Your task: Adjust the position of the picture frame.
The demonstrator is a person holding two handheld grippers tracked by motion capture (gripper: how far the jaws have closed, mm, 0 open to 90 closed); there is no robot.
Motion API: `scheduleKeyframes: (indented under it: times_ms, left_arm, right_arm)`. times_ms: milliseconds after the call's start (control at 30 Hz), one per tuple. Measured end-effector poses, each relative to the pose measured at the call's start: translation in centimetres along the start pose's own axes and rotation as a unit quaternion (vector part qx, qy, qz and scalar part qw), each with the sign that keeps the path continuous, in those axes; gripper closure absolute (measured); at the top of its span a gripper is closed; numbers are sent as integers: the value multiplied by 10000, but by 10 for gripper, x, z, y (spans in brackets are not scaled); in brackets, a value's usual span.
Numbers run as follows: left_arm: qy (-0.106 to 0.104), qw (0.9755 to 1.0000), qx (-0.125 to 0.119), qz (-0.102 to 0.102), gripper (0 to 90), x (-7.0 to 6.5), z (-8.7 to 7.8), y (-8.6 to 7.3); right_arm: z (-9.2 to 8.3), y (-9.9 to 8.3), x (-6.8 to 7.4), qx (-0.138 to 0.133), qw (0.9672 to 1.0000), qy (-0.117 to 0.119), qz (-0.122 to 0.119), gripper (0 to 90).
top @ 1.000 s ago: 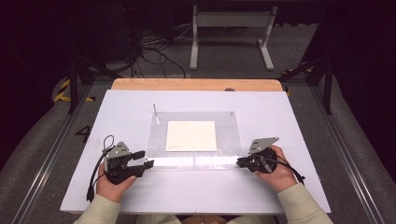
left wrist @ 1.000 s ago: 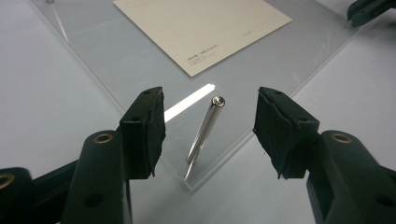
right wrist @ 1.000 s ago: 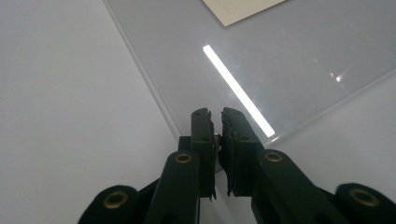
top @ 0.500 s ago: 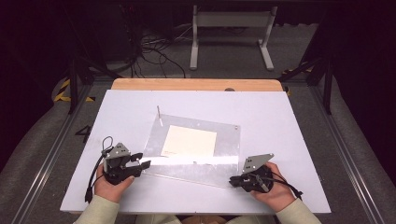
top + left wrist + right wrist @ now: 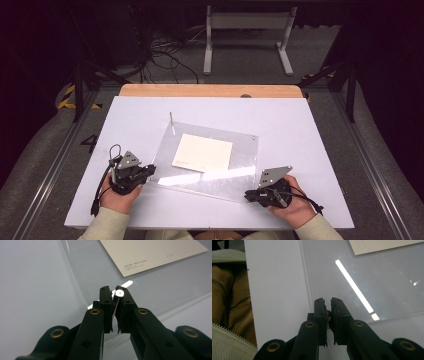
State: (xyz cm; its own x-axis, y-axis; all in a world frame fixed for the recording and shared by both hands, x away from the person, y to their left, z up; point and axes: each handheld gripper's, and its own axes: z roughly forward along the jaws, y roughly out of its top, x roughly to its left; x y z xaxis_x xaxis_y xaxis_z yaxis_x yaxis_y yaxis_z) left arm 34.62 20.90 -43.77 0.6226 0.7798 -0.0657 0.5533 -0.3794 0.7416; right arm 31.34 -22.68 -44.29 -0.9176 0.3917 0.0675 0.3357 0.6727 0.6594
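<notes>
A clear acrylic sheet (image 5: 240,150) lies askew on the white table, with a cream card (image 5: 202,152) at its middle. A thin metal pin (image 5: 171,118) stands at the sheet's far left corner. My left gripper (image 5: 149,170) is at the near left corner. In the left gripper view its jaws have just closed and the gripper (image 5: 113,291) is shut on the sheet's (image 5: 95,265) edge beside a small silver stud (image 5: 120,292). My right gripper (image 5: 248,196) is at the near right corner. In the right gripper view it (image 5: 327,301) is shut on that corner of the sheet (image 5: 387,285).
The white tabletop (image 5: 300,125) ends in a wooden strip (image 5: 210,90) at the far side. Beyond it on the floor are a metal stand (image 5: 245,30) and cables (image 5: 165,55). A person's jacket (image 5: 227,315) is close to the table's near edge.
The right hand drew the sheet's near right corner toward the person, so the sheet now lies turned. The left jaws, open before, have closed on the near left corner.
</notes>
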Motion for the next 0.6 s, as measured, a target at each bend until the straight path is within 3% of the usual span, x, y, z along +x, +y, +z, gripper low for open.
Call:
scheduleKeyframes:
  times_ms: [100,167,300,500,600]
  left_arm:
    - [106,9999,-54,-2,837,1,4,10]
    - [273,9995,-128,106,838,-1,6,22]
    - [367,9988,-254,200,833,1,14,45]
    - [156,9989,-442,-13,819,14,41,65]
    - [173,9988,-466,-38,818,15,54,74]
  right_arm:
    - [1,0,2,-1,10000,-4,-36,826]
    - [1,0,3,-6,10000,-13,-46,826]
    - [0,-1,4,-13,10000,-41,-25,826]
    - [1,-1,6,-33,9999,-118,-56,826]
    - [1,-2,7,-46,9999,-131,-63,825]
